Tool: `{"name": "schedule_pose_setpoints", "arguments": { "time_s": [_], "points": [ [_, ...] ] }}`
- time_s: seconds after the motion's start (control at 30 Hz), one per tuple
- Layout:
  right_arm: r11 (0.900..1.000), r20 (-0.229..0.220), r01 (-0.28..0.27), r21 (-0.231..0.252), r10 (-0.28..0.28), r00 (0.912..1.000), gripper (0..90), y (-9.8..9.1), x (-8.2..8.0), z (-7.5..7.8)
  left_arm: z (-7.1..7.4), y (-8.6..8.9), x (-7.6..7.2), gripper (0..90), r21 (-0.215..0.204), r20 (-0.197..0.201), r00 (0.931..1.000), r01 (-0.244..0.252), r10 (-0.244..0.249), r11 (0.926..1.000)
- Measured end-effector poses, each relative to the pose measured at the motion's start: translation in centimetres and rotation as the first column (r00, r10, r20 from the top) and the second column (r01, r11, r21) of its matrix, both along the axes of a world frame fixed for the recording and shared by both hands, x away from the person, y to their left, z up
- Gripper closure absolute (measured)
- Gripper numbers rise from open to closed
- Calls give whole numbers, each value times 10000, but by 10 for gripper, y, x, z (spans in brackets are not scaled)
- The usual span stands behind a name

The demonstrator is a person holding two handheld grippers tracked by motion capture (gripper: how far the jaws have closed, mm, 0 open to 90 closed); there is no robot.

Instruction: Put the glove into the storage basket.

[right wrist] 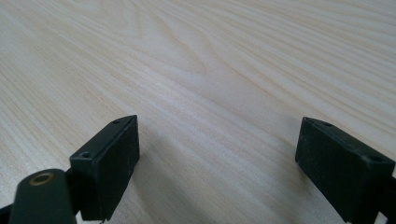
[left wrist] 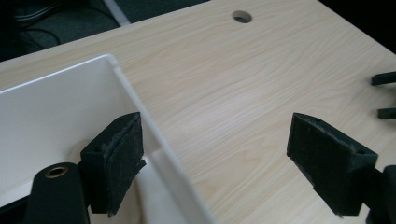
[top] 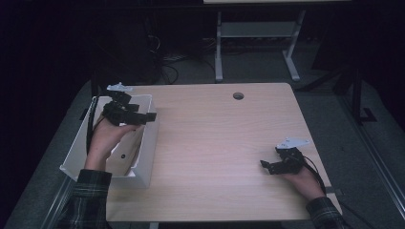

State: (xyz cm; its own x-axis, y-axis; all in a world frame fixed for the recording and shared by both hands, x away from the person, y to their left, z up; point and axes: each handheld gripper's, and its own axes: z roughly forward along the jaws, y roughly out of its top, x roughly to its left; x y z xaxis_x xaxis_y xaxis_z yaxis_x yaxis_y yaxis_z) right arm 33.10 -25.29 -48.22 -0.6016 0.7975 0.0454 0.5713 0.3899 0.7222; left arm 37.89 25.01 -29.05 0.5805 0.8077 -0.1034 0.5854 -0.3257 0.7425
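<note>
Left gripper (top: 143,116) above white bin's (top: 149,143) right wall, fingers (left wrist: 116,163) spread and empty, right gripper (top: 265,166) well right of bin, low over desk (top: 215,143), fingers spread, empty

We see a light wood-grain counter (top: 224,143) with a round cable hole (top: 238,96) near its far edge, standing on grey carpet (top: 329,109). Beyond it stands a second desk on a white metal frame (top: 258,43). Dark cables (top: 165,62) lie tangled on the floor at the left. The room is dim, its edges lost in darkness.
</note>
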Motion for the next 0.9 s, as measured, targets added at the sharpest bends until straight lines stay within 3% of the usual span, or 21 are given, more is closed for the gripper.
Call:
{"name": "schedule_pose_setpoints", "arguments": {
  "time_s": [0.23,0.33,0.5,0.77,0.9],
  "points": [
    [10000,2,1,-2,-1,10000,130,0,0,0,-8,-41,-6,182,-224,38,9977,681,-681,9974],
    [10000,2,-1,-4,1,10000,129,0,0,0,-14,-50,-8,182,-236,6,9961,885,-886,9958],
    [10000,13,-7,-8,7,10000,130,0,0,0,-34,-76,-14,182,-172,-101,9913,1311,-1313,9912],
    [10000,13,-17,-13,17,10000,130,0,0,0,-60,-98,-21,182,-158,-177,9845,1742,-1745,9846],
    [10000,9,-17,-8,17,10000,130,0,0,0,-81,-113,-26,182,94,-149,9786,2053,-2052,9787]
  ]
}}
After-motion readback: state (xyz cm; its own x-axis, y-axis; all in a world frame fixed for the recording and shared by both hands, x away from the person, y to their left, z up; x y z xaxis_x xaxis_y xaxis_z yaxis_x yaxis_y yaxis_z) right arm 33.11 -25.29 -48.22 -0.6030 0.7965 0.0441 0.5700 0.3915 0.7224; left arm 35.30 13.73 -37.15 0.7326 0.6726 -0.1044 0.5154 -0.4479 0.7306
